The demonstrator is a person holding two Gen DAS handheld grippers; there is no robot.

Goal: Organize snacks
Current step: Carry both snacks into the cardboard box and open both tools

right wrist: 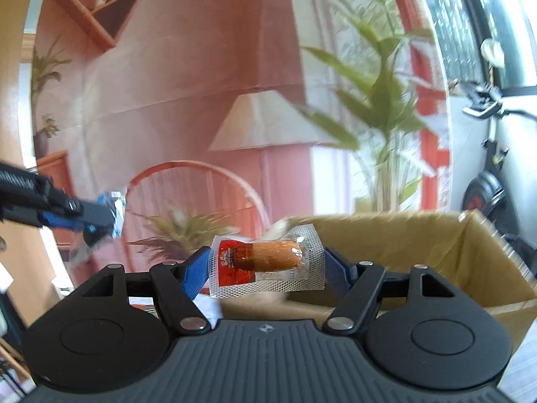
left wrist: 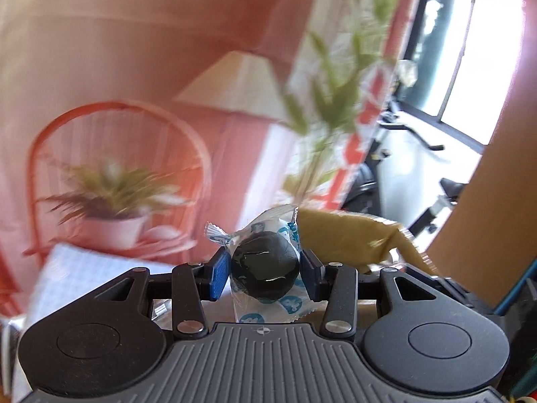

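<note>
My left gripper [left wrist: 265,270] is shut on a black round snack in a clear wrapper with blue print [left wrist: 265,265], held up in the air. It also shows at the left of the right wrist view [right wrist: 100,216], wrapper sticking out. My right gripper [right wrist: 266,263] is shut on a sausage snack in a clear and red wrapper [right wrist: 268,257], held in the air just left of an open cardboard box [right wrist: 436,248]. The box's flap shows behind the left gripper [left wrist: 352,238].
A pink backdrop with a printed lamp, chair and plants [right wrist: 201,100] hangs behind. A real green plant [right wrist: 386,100] stands beside it. An exercise bike [right wrist: 486,174] stands by the window at the right. A checked cloth [left wrist: 87,278] lies below the left gripper.
</note>
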